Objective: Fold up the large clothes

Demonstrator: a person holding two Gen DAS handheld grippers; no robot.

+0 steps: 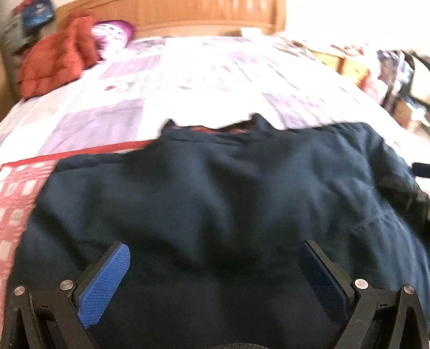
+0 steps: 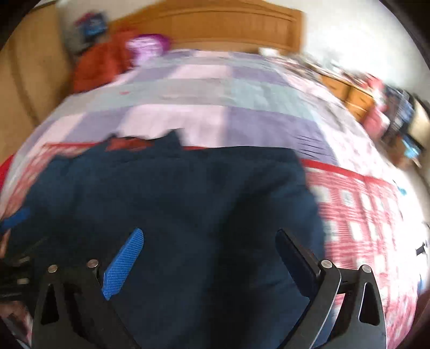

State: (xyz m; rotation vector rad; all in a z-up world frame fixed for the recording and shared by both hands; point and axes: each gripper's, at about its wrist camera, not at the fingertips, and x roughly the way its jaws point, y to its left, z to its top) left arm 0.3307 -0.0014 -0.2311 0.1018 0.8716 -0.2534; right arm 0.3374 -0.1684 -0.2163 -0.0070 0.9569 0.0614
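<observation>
A large dark navy garment (image 1: 215, 193) lies spread on the bed, its collar with a red lining at the far edge. It also fills the lower middle of the right wrist view (image 2: 174, 204). My left gripper (image 1: 213, 251) is open and empty, its blue pads wide apart just above the near part of the garment. My right gripper (image 2: 209, 239) is open and empty too, above the garment's right half. The left gripper's blue pad (image 2: 14, 218) shows at the left edge of the right wrist view. Both views are blurred.
The bed has a lilac patchwork quilt (image 1: 188, 80) and a red-and-white checked cover (image 2: 362, 214) under the garment. An orange-red padded jacket (image 1: 56, 56) and a purple pillow (image 1: 113, 35) lie by the wooden headboard (image 1: 204, 16). Wooden drawers and clutter (image 2: 376, 107) stand to the right.
</observation>
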